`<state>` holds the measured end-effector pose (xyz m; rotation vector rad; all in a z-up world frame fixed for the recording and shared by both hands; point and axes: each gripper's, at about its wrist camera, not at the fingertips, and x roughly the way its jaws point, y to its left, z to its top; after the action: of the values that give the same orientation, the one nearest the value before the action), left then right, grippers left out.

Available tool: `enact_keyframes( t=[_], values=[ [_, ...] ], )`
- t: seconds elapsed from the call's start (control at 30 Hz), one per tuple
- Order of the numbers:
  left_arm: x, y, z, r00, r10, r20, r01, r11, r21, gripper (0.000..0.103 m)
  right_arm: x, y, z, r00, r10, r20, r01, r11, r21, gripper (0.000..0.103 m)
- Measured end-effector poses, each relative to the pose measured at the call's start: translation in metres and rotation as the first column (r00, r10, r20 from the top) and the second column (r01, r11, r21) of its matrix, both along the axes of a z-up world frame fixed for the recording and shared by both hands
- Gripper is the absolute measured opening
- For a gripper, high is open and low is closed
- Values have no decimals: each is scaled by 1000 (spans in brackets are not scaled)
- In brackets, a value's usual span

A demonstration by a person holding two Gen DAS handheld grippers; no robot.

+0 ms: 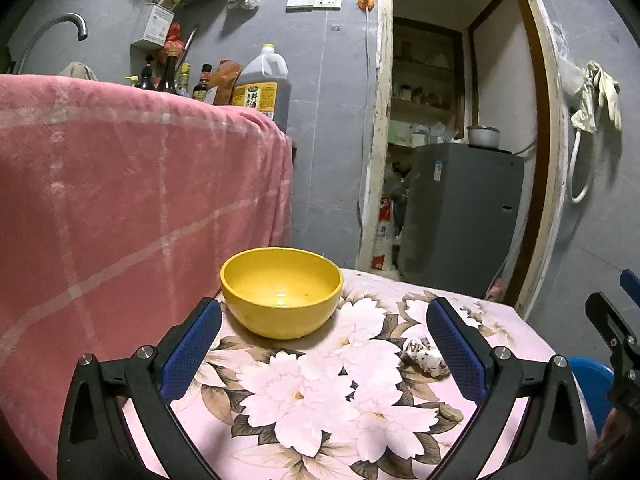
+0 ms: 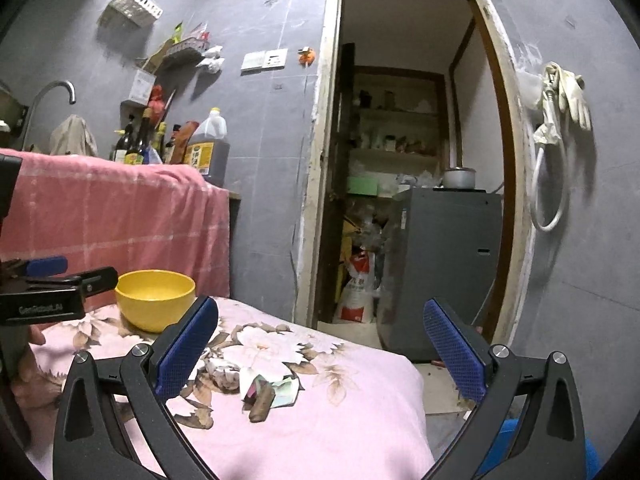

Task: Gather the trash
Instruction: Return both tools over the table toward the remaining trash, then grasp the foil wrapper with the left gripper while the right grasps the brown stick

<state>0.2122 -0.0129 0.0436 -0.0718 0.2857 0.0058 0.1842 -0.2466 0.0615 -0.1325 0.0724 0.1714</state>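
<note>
A crumpled printed wrapper (image 1: 424,357) lies on the floral tablecloth (image 1: 304,400), just inside the right finger of my open left gripper (image 1: 324,344). A yellow bowl (image 1: 281,291) stands past the fingertips and looks empty. In the right wrist view the crumpled wrapper (image 2: 222,372) lies beside torn wrapper scraps (image 2: 280,390) and a brown stub (image 2: 262,404), all between the spread fingers of my open right gripper (image 2: 320,352). The yellow bowl (image 2: 154,298) sits at the far left there, next to my left gripper (image 2: 80,273). My right gripper (image 1: 616,298) shows at the right edge.
A pink checked blanket (image 1: 120,200) drapes a high counter on the left, with bottles and an oil jug (image 1: 262,88) behind it. Beyond the table's far edge are a doorway and a grey appliance (image 2: 440,264). A blue round object (image 1: 592,384) sits low on the right.
</note>
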Motion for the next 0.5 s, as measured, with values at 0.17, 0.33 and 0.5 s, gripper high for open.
enact_keyframes(
  t=[0.17, 0.33, 0.5],
  values=[
    [19, -3, -7, 995, -41, -90, 40, 999, -6, 101, 22, 1, -2, 993, 11, -115, -11, 1000, -6, 103],
    [44, -5, -16, 979, -50, -198, 48, 999, -11, 101, 48, -5, -9, 967, 4, -256, 4, 1000, 30, 103],
    [63, -13, -26, 950, -73, -303, 67, 997, -27, 100, 66, -8, -17, 934, 9, -357, 6, 999, 41, 86]
  ],
)
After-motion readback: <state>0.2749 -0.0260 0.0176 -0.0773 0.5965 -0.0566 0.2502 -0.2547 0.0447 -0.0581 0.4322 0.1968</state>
